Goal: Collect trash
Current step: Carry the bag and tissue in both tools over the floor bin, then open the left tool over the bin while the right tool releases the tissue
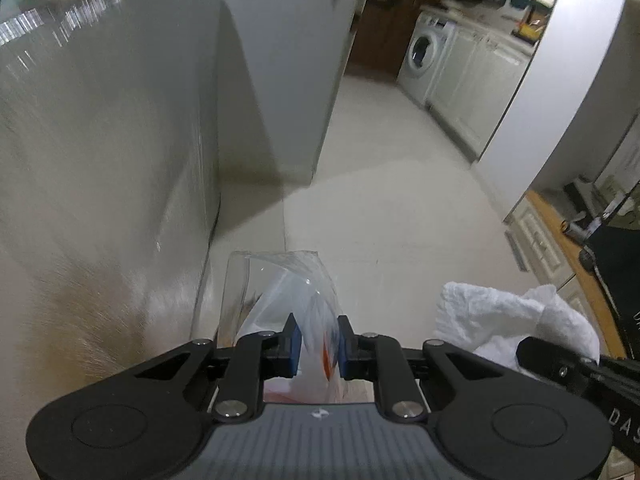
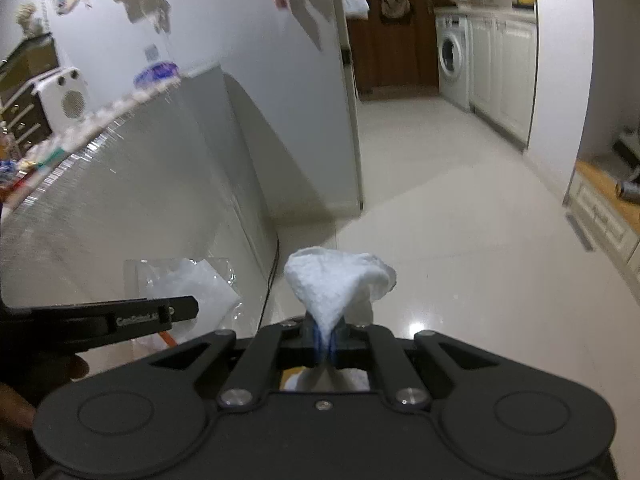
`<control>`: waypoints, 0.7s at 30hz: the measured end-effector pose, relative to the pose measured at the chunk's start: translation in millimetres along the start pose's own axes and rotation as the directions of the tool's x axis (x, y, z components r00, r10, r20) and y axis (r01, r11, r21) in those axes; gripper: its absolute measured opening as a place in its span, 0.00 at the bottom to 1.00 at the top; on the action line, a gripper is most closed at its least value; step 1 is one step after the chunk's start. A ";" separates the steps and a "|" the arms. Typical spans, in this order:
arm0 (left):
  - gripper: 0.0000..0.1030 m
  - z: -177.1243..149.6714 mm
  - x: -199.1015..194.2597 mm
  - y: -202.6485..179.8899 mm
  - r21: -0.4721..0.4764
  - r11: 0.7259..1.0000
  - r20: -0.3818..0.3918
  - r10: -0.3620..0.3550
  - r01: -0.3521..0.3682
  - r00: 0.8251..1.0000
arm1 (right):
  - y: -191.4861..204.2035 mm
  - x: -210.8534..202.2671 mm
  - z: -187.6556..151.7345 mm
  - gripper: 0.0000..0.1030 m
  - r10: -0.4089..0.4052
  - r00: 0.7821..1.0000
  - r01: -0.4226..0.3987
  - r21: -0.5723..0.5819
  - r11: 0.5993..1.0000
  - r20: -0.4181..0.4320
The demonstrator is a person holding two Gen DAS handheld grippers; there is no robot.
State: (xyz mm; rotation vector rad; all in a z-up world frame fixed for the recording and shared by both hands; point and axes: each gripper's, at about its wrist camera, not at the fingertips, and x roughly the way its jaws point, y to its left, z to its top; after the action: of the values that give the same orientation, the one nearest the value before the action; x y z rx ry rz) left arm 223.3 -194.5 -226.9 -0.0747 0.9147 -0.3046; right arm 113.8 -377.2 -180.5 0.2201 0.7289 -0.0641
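Gripping trash in both: left tool (image 1: 316, 340) clamped on a clear plastic wrapper (image 1: 280, 296), right tool (image 2: 325, 340) pinched shut on a crumpled white tissue (image 2: 340, 280), both above the floor (image 2: 460, 220). Could slip out, slick film and a thin pinch. No bin visible; table (image 2: 120, 184) edge blurred.
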 end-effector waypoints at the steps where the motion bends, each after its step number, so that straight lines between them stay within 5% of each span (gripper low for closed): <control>1: 0.18 0.2 16.2 3.6 0.002 1.000 -0.019 0.005 -0.005 1.000 | -1.8 12.3 -1.0 0.05 0.002 1.000 -0.002 0.011 1.000 -0.019; 10: 0.18 -11.9 132.8 44.0 -0.007 0.999 -0.196 0.042 -0.044 0.980 | -11.6 122.1 -18.4 0.05 0.034 0.981 -0.021 0.071 0.997 -0.190; 21: 0.18 -22.0 212.3 68.8 0.010 0.997 -0.315 0.077 -0.078 0.946 | -0.8 223.3 -29.6 0.05 0.052 0.932 -0.023 0.085 0.996 -0.358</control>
State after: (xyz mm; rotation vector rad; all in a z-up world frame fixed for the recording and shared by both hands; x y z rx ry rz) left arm 342.7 -189.2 -416.7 0.0084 1.2327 -0.2456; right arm 260.7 -367.3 -350.9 0.3269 1.0896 -0.0162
